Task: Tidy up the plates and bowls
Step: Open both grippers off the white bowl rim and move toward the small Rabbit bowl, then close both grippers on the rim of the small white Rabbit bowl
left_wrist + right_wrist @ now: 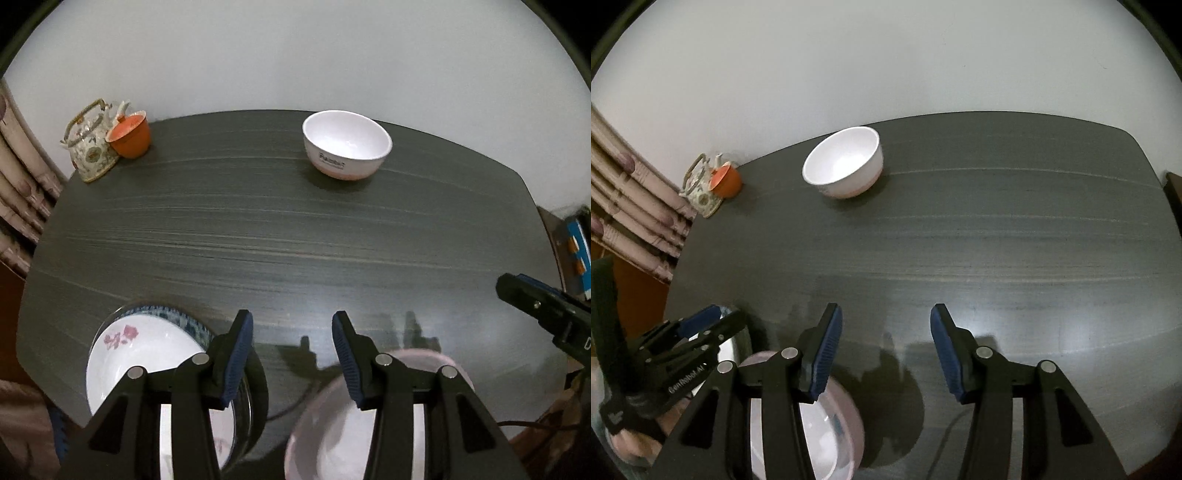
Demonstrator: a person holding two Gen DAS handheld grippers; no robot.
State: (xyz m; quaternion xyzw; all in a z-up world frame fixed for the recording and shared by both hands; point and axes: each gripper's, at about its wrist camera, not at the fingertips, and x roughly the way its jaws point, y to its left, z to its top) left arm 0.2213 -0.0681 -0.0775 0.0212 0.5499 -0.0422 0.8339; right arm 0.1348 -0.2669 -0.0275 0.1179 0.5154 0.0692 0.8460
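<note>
A white bowl [347, 146] with a pinkish base and small dark lettering on its side is seen upright near the far edge of the dark table [280, 236], well apart from everything else. At the near left of the table, a white plate [147, 350] with a pink flower print is stacked on a blue-patterned plate [184, 319], only the rim of which is shown. Just to the right of that stack, a pale pink bowl [325, 435] is seen at the near edge, blurred and partly hidden behind the fingers. The left gripper [292, 356] is held above the gap between the stack and the pink bowl, its jaws spread apart with nothing between them. In the right wrist view, the right gripper [886, 350] is held over bare table just right of the pink bowl [827, 432], its jaws likewise spread and empty. At the far left corner, a floral teapot [90, 147] with a hoop handle is set, and an orange cup [131, 136] is leaned against it, tilted. A patterned curtain [631, 206] is hung beyond the left edge, and a plain pale wall [295, 55] is seen behind the table.
</note>
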